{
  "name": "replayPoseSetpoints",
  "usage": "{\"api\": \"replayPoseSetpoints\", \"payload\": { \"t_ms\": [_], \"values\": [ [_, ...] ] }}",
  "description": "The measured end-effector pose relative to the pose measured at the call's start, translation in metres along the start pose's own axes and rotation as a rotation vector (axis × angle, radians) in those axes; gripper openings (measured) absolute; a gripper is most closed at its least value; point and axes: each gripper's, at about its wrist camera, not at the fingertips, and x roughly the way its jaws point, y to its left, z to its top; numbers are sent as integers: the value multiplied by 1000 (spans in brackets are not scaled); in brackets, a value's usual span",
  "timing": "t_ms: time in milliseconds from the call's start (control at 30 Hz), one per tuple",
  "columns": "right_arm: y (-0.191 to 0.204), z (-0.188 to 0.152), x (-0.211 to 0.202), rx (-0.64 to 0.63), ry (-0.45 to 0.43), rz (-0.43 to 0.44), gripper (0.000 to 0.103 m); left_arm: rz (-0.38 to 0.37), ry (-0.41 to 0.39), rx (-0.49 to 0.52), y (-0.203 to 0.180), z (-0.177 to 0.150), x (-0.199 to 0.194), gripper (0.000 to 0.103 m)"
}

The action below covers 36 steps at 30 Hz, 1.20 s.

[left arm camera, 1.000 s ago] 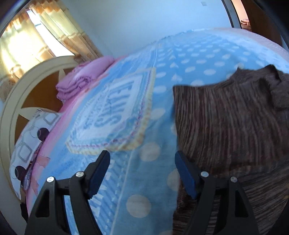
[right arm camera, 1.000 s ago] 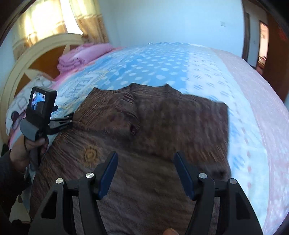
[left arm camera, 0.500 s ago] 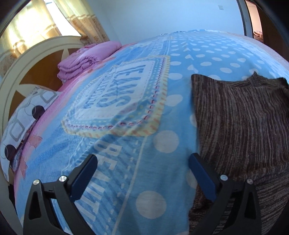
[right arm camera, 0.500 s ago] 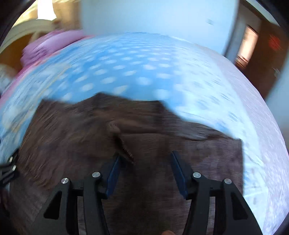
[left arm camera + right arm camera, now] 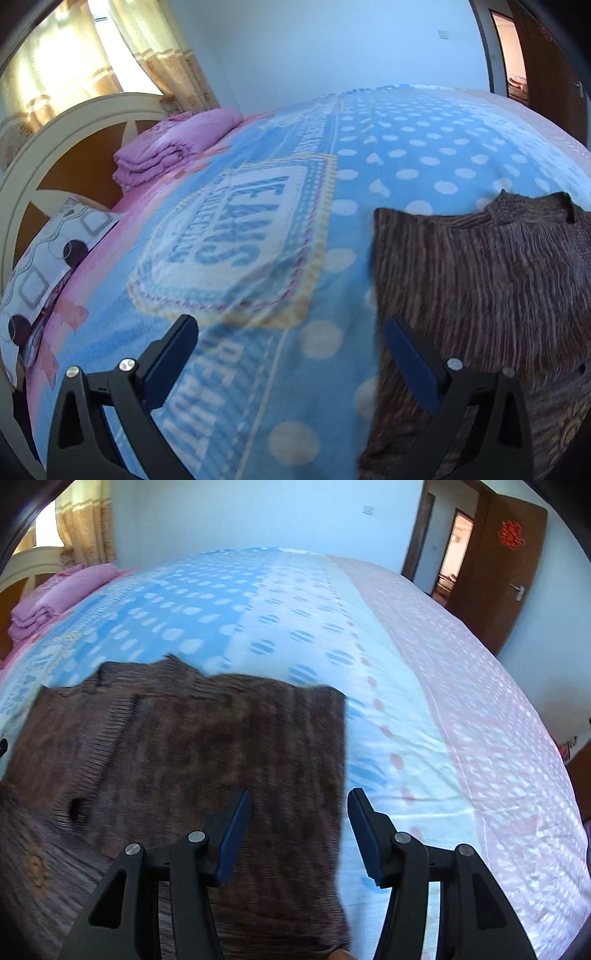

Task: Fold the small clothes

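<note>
Brown sweater edge between right gripper jaws; nothing gripped.

Brown striped knit sweater, spread flat, partly folded, on bed

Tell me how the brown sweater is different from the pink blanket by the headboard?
The brown sweater is dark and streaky; the pink blanket is plain and light. The sweater is spread out near the grippers, while the blanket is folded into a stack far off by the headboard. Both are soft cloth lying on the bed.
</note>
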Motion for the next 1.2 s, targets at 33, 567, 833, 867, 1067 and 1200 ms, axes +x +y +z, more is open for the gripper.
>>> {"api": "replayPoseSetpoints", "payload": {
  "t_ms": [33,567,833,867,1067,1200],
  "values": [
    [-7,-3,6,18,14,0,56,6,12,19,-6,3,6,103],
    [-62,-32,-10,154,-49,54,58,60,36,27,9,-12,20,103],
    [-34,-36,-14,70,-51,95,58,-10,-64,13,-9,15,-5,103],
    [-37,-38,-11,75,-41,92,58,-16,-53,34,-17,14,-2,103],
    [-61,-48,-8,105,-43,108,59,39,51,83,-19,-8,29,103],
    [-71,-57,-14,141,-59,115,59,25,60,48,-6,-10,33,103]
  ]
}}
